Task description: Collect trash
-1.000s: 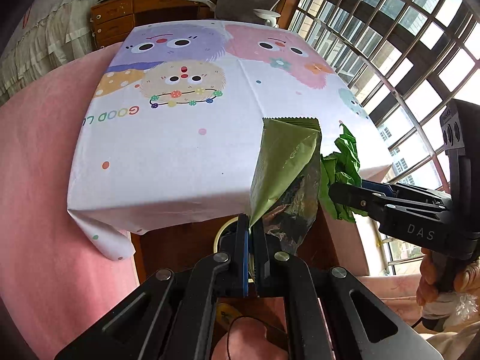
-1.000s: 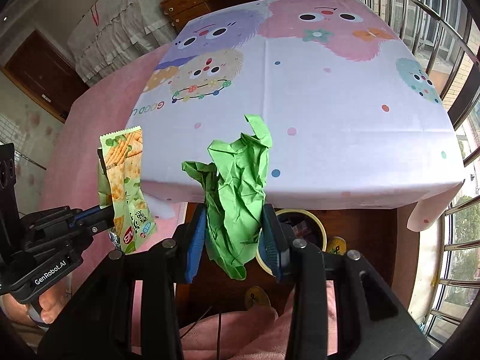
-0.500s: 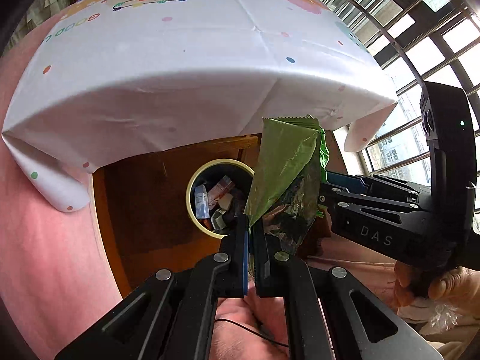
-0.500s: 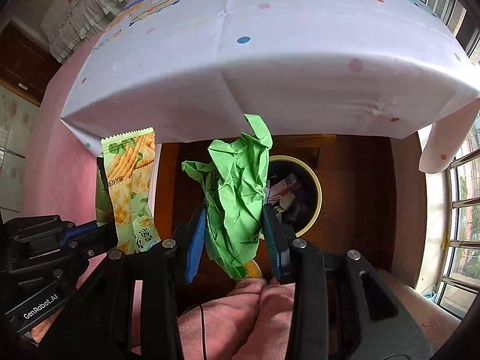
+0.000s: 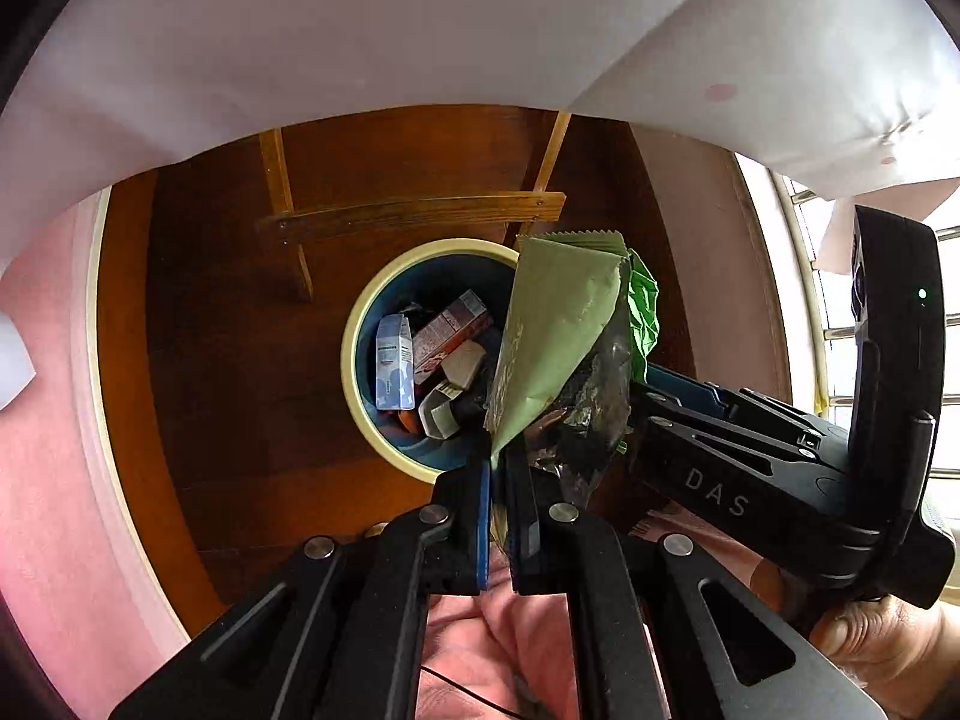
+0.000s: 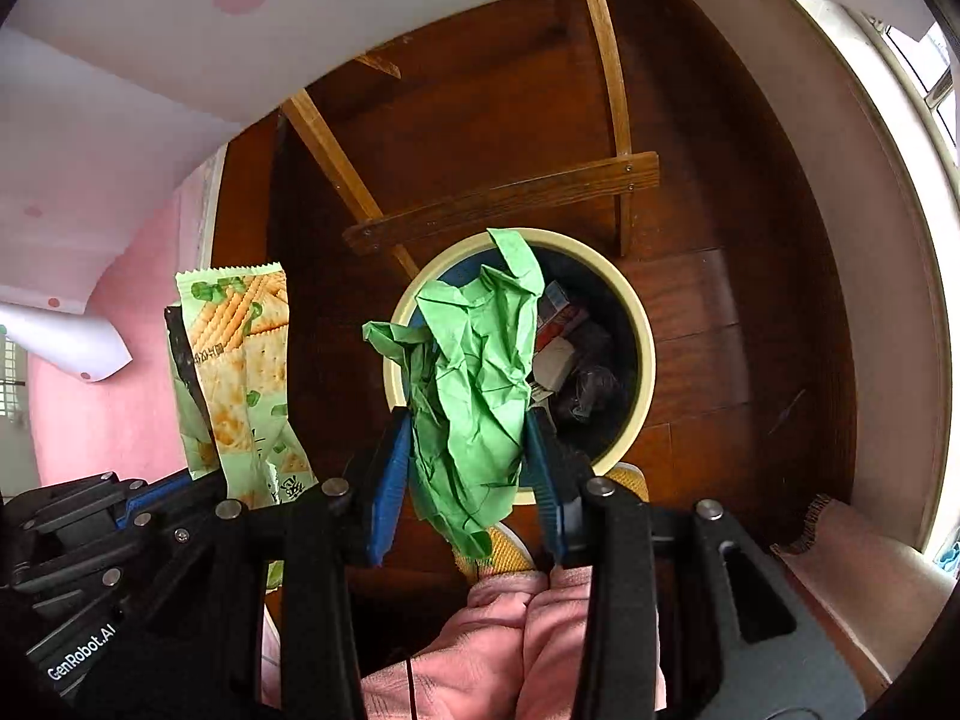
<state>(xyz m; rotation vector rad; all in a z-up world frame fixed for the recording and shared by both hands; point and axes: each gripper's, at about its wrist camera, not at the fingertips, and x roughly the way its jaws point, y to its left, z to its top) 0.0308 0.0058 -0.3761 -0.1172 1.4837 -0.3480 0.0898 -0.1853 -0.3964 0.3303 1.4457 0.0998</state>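
My left gripper (image 5: 499, 468) is shut on a green cracker wrapper (image 5: 552, 348), which hangs over the near right rim of a round bin (image 5: 360, 324). The wrapper (image 6: 240, 360) also shows at the left of the right wrist view, beside the bin (image 6: 642, 330). My right gripper (image 6: 468, 450) is shut on a crumpled green paper (image 6: 474, 384), held above the near left part of the bin's mouth. A strip of that paper (image 5: 642, 312) peeks out behind the wrapper. The bin holds several small cartons (image 5: 395, 360) and dark scraps.
The bin stands on a dark wooden floor (image 6: 750, 228) under the table. Wooden table braces (image 5: 414, 213) cross behind it. The white spotted tablecloth (image 5: 420, 30) hangs overhead. A pink rug (image 5: 48, 420) lies at the left. A person's pink trousers (image 6: 510, 630) and yellow slipper (image 6: 510, 552) are below.
Both grippers have dropped below the table edge and closer to the bin, each still holding its item. The bin's mouth now fills the middle of both views.
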